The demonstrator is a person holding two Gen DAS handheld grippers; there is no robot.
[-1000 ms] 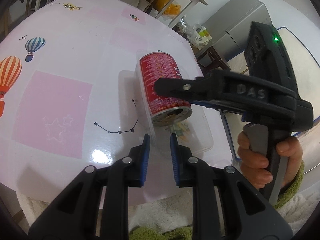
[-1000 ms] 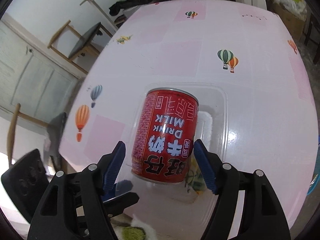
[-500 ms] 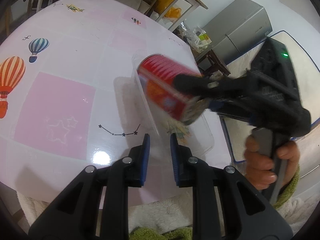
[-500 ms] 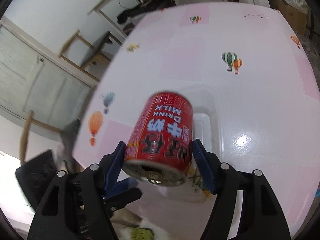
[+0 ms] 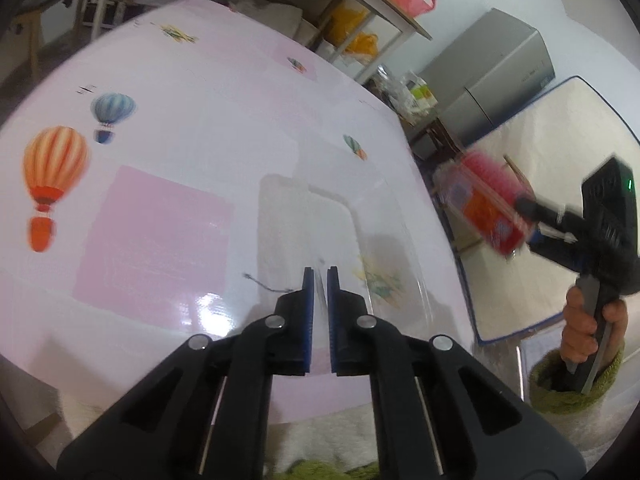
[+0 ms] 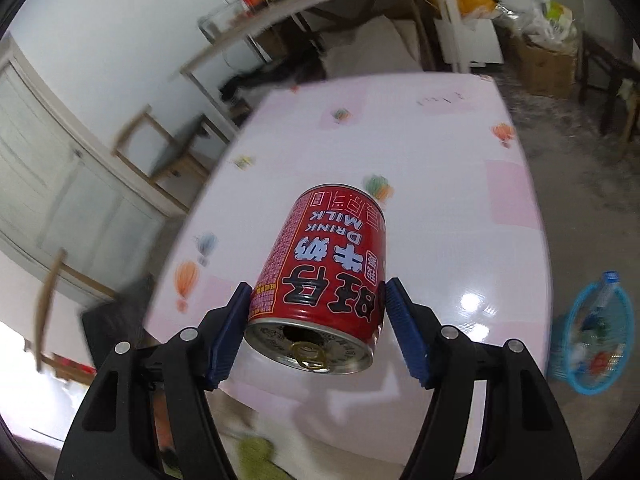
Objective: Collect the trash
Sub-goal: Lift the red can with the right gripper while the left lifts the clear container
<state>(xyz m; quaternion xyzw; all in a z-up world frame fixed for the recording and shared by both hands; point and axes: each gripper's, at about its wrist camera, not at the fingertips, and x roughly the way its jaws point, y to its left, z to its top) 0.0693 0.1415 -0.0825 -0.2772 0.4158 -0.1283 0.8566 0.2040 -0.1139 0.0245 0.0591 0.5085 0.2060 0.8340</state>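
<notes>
My right gripper (image 6: 316,320) is shut on a red milk drink can (image 6: 324,276), held on its side in the air with its opened top toward the camera. In the left wrist view the can (image 5: 486,204) is blurred, off the table's right edge, with the right gripper (image 5: 520,216) behind it. My left gripper (image 5: 319,280) is nearly shut on the near rim of a clear plastic tray (image 5: 308,240) that lies on the pink table (image 5: 180,140).
A blue mesh basket (image 6: 596,336) with bottles and scraps stands on the floor right of the table. Wooden chairs (image 6: 160,148) and shelves line the far side. A grey cabinet (image 5: 496,88) and a mattress (image 5: 540,200) lie to the right.
My right gripper has lifted the can out of the clear tray and carried it to the right, off the table edge. My left gripper has stayed on the tray rim.
</notes>
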